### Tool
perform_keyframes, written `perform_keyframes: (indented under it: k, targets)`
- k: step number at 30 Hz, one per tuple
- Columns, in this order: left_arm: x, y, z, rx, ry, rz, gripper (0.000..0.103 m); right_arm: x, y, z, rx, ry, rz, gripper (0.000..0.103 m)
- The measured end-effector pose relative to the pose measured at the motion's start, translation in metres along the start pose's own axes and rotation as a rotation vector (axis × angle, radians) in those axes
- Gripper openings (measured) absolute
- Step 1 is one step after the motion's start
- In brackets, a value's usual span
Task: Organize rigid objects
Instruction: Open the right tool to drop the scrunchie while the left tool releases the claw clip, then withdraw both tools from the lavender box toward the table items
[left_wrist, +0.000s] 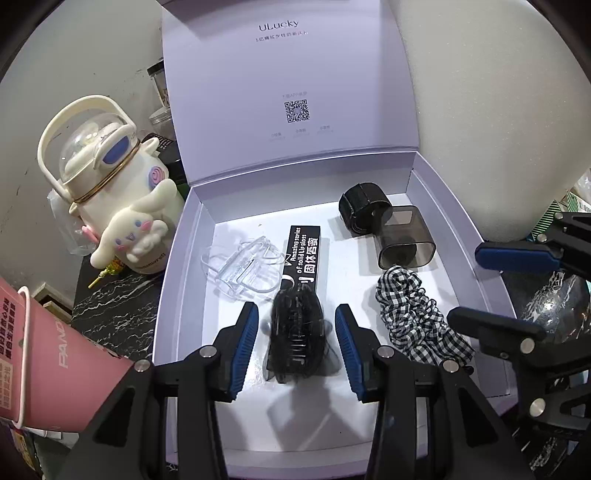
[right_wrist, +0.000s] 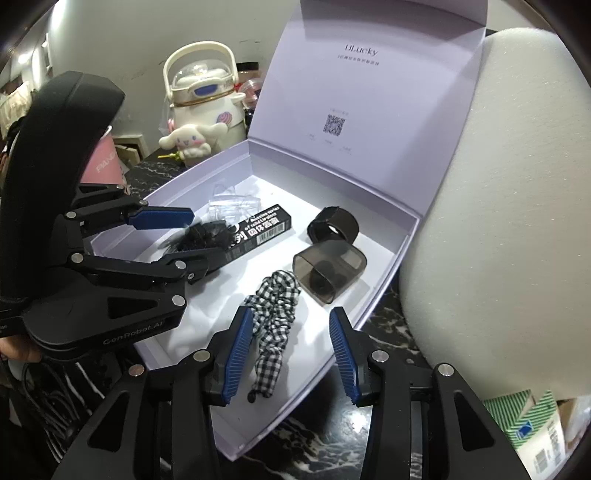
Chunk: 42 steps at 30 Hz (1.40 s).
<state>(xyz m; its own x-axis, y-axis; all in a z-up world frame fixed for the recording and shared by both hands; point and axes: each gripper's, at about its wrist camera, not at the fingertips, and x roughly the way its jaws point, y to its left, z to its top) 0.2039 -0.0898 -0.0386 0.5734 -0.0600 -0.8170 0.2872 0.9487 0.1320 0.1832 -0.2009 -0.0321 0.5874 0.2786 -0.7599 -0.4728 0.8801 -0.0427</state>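
An open lavender gift box (left_wrist: 466, 254) (right_wrist: 384, 273) lies on the counter. Inside are a black lip-gloss carton (left_wrist: 301, 258) (right_wrist: 264, 227), a clear plastic clip (left_wrist: 243, 266), a black round case (left_wrist: 364, 206), a smoky see-through cap (left_wrist: 406, 240) (right_wrist: 328, 269) and a black-and-white checked scrunchie (left_wrist: 413, 314) (right_wrist: 273, 321). My left gripper (left_wrist: 296, 308) (right_wrist: 197, 239) is open over a black fuzzy hair clip (left_wrist: 299, 339) (right_wrist: 207, 234), with gaps on both sides. My right gripper (right_wrist: 291, 312) (left_wrist: 467, 284) is open; the scrunchie lies on the box floor beside its left pad.
The box lid (left_wrist: 288, 92) stands upright at the back. A white cartoon-dog bottle (left_wrist: 110, 184) and a pink paper cup (left_wrist: 55, 354) sit left of the box on the dark marble counter (left_wrist: 118, 306). A large white cushion (right_wrist: 498, 184) crowds the right side; a green-striped carton (right_wrist: 524, 417) lies below it.
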Motion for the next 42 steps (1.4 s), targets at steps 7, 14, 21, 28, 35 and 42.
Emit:
perform_keyframes:
  k: [7,14,21,28,35,42]
  targets:
    - [-0.016,0.002,0.0,-0.006,-0.008,0.018,0.043,-0.019,-0.001,-0.002,-0.001,-0.03,-0.018,0.043]
    - [-0.031,0.001,0.003,-0.018,-0.043,0.019,0.043,-0.041,0.001,-0.004,-0.004,-0.069,-0.034,0.044]
    - [-0.057,0.003,0.002,-0.028,-0.091,0.018,0.043,-0.063,0.005,-0.003,-0.01,-0.115,-0.049,0.044]
    - [-0.089,0.005,-0.006,-0.042,-0.146,0.019,0.043,-0.092,0.018,-0.007,-0.027,-0.164,-0.062,0.047]
    - [-0.126,0.008,-0.021,-0.055,-0.19,0.029,0.043,-0.124,0.036,-0.019,-0.056,-0.225,-0.087,0.055]
    - [-0.157,0.007,-0.037,-0.062,-0.235,0.031,0.043,-0.155,0.049,-0.033,-0.067,-0.263,-0.094,0.063]
